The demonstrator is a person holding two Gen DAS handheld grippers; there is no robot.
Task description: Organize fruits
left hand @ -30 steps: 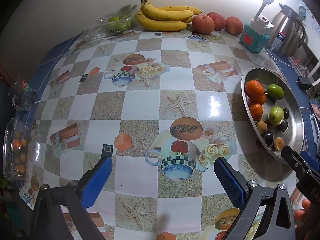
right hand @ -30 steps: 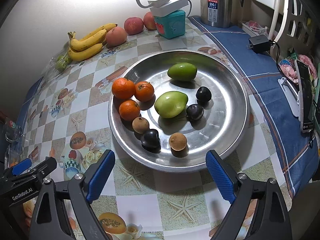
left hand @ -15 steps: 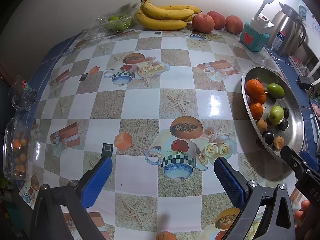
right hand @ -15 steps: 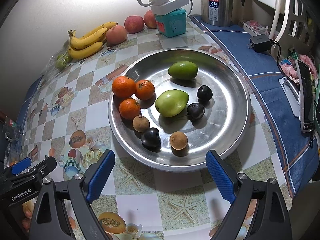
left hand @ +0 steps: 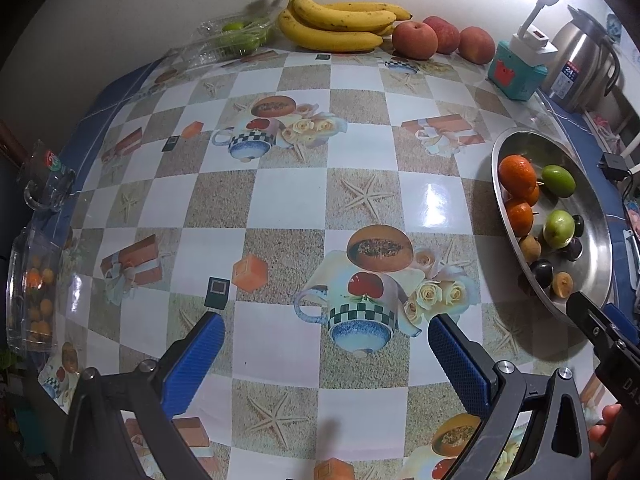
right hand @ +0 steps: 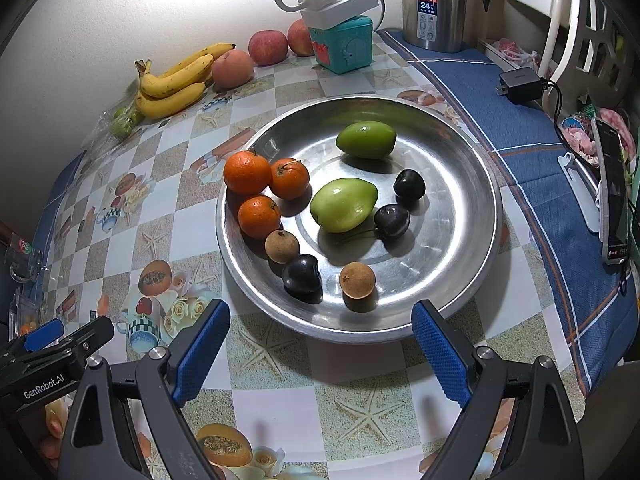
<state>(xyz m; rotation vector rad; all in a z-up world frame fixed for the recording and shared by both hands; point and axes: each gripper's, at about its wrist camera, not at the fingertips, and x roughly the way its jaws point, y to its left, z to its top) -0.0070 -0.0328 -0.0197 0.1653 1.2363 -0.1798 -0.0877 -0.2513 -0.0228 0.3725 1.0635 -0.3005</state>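
Note:
A round steel tray [right hand: 472, 184] holds three oranges [right hand: 247, 172], two green fruits [right hand: 343, 205], three dark plums [right hand: 301, 274] and two brown longans [right hand: 357, 280]. The tray also shows at the right of the left wrist view [left hand: 596, 240]. My right gripper [right hand: 320, 344] is open and empty, just short of the tray's near rim. My left gripper [left hand: 326, 344] is open and empty over the patterned tablecloth, left of the tray. Bananas [left hand: 336, 24] and three peaches [left hand: 414, 40] lie along the far wall.
A teal box with a white power strip [right hand: 342, 40] and a steel kettle [right hand: 434, 4] stand at the back. A charger [right hand: 520, 84] and a phone [right hand: 612, 192] lie on the blue cloth at right. Clear boxes with small green fruits [left hand: 232, 38] and oranges [left hand: 34, 292] sit at left.
Both grippers have drifted slightly; the tray sits a little higher in the right wrist view. Nothing was gripped or released.

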